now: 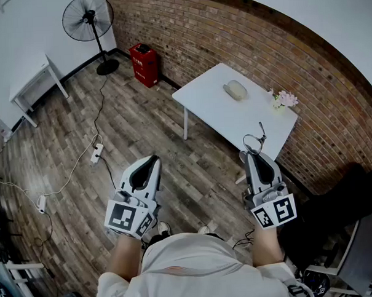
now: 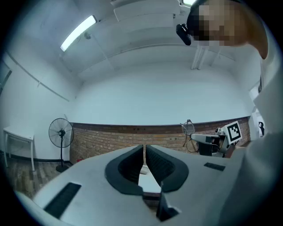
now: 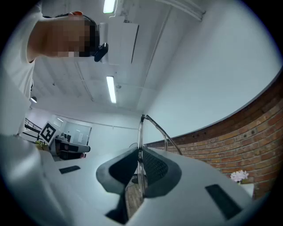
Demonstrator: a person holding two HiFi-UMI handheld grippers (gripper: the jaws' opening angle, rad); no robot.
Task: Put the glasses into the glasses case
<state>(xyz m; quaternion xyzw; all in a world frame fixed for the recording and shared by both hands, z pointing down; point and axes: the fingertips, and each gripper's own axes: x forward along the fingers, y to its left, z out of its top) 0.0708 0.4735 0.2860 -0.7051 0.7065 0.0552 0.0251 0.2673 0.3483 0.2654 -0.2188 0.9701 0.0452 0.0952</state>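
Thin wire-rimmed glasses (image 1: 254, 140) stick out of the tip of my right gripper (image 1: 250, 153), which is shut on them in the air short of the white table (image 1: 221, 115). In the right gripper view the frame (image 3: 141, 132) is pinched edge-on between the pads, and the right gripper (image 3: 139, 152) points up towards the ceiling. A beige oval glasses case (image 1: 235, 90) lies closed near the table's far edge. My left gripper (image 1: 153, 160) hangs over the wooden floor, shut with nothing in it. The left gripper view shows its jaws together (image 2: 144, 154) and the glasses (image 2: 189, 130) off to the right.
A small pot of pink flowers (image 1: 285, 100) stands at the table's right corner. A standing fan (image 1: 88, 20), a red box (image 1: 144, 64) and a small white side table (image 1: 32, 84) line the walls. Cables and a power strip (image 1: 96, 153) cross the floor. A dark chair (image 1: 336, 209) stands at the right.
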